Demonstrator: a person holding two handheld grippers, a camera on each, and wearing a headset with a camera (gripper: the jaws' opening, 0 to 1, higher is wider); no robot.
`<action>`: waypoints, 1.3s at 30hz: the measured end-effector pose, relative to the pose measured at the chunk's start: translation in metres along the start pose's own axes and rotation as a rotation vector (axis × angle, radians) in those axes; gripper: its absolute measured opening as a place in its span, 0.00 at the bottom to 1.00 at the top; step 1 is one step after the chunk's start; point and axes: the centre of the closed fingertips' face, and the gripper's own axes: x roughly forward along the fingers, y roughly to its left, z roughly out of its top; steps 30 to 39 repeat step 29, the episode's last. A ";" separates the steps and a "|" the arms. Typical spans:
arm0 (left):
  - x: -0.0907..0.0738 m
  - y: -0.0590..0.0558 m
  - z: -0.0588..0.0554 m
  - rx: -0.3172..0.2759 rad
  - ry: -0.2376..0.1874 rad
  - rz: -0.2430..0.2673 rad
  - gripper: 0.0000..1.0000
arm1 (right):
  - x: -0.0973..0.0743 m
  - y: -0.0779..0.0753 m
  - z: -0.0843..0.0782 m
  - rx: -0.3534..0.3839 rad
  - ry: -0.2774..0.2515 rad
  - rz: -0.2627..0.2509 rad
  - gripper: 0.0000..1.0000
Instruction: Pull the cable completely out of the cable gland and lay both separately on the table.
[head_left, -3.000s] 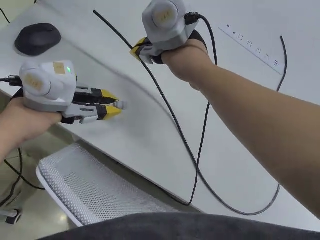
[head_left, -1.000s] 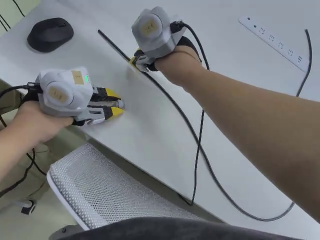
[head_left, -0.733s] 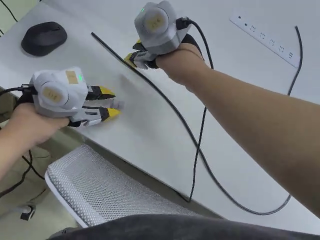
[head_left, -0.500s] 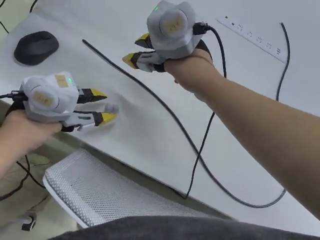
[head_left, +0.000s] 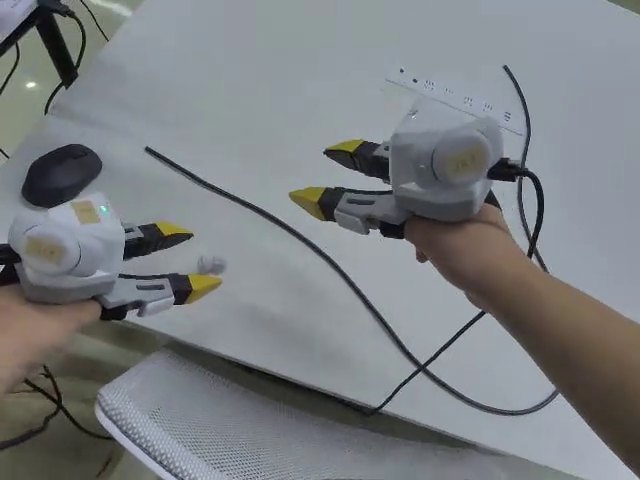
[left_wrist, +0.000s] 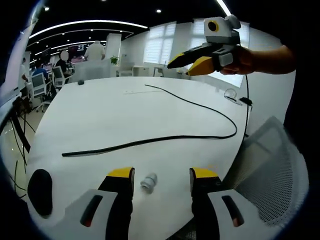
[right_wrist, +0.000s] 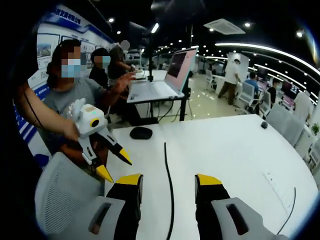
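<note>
A long black cable (head_left: 300, 240) lies loose across the white table (head_left: 260, 90), also seen in the left gripper view as the cable (left_wrist: 165, 137) and in the right gripper view as the cable (right_wrist: 169, 175). A small white cable gland (head_left: 209, 264) sits alone on the table near its front edge, apart from the cable. My left gripper (head_left: 188, 259) is open, its jaws either side of the gland (left_wrist: 148, 181) without touching it. My right gripper (head_left: 330, 172) is open and empty, lifted above the cable.
A black mouse (head_left: 60, 172) lies at the table's left, and a white power strip (head_left: 450, 92) at the back with a black lead (head_left: 522, 120). A mesh chair (head_left: 250, 430) stands below the front edge. People sit at a laptop (right_wrist: 160, 82) beyond the table.
My right gripper has let go of the cable, opened and risen away to the right. My left gripper has opened and left the gland on the table. The head camera has shifted.
</note>
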 end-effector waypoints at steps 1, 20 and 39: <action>-0.002 -0.002 0.005 -0.015 -0.016 -0.003 0.48 | -0.007 0.000 0.000 0.021 -0.015 -0.011 0.41; -0.017 -0.047 0.056 -0.015 -0.085 -0.121 0.70 | -0.107 0.033 -0.087 0.300 -0.126 -0.228 0.65; -0.013 -0.049 0.052 -0.011 -0.069 -0.133 0.72 | -0.122 0.040 -0.122 0.369 -0.097 -0.287 0.67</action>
